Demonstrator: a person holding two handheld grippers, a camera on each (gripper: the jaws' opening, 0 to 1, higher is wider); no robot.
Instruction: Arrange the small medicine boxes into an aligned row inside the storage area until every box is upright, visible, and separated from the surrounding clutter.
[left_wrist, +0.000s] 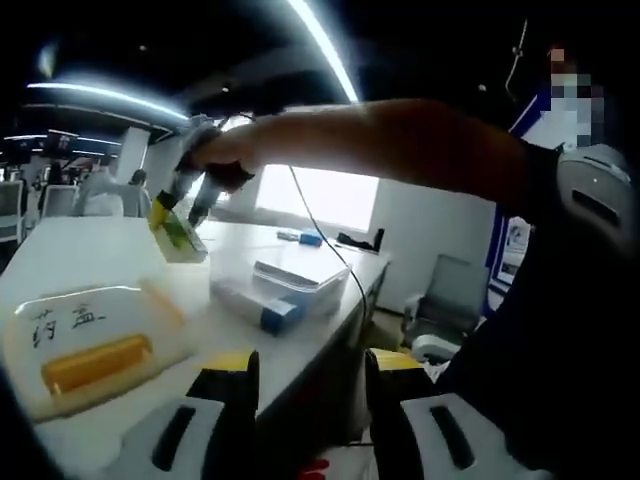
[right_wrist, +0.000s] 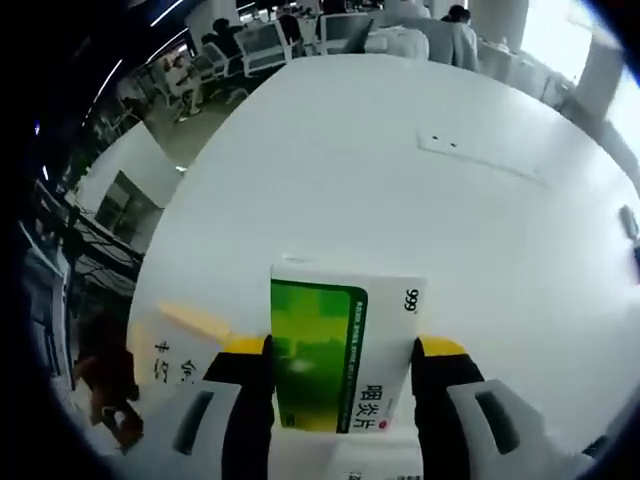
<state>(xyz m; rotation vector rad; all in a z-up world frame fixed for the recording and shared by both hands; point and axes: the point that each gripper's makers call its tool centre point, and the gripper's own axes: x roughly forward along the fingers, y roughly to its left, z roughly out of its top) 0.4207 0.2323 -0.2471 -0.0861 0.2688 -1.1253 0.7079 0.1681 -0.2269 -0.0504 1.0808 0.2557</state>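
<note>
In the right gripper view my right gripper (right_wrist: 343, 352) is shut on a green and white medicine box (right_wrist: 330, 330), held above the white table (right_wrist: 420, 200). The left gripper view shows that same gripper (left_wrist: 180, 216) at the upper left, a person's arm behind it, with the green box (left_wrist: 180, 238) hanging tilted over the table. My left gripper (left_wrist: 305, 368) stands open low over the table's near edge, nothing between its jaws. A white box with a blue end (left_wrist: 258, 308) lies beside a clear container (left_wrist: 300, 275).
A cream storage case (left_wrist: 90, 340) with a yellow latch and handwritten characters sits at the near left, and its corner (right_wrist: 165, 350) shows at the lower left of the right gripper view. A cable (left_wrist: 325, 235) trails across the table. Office chairs (right_wrist: 250, 45) and people lie beyond.
</note>
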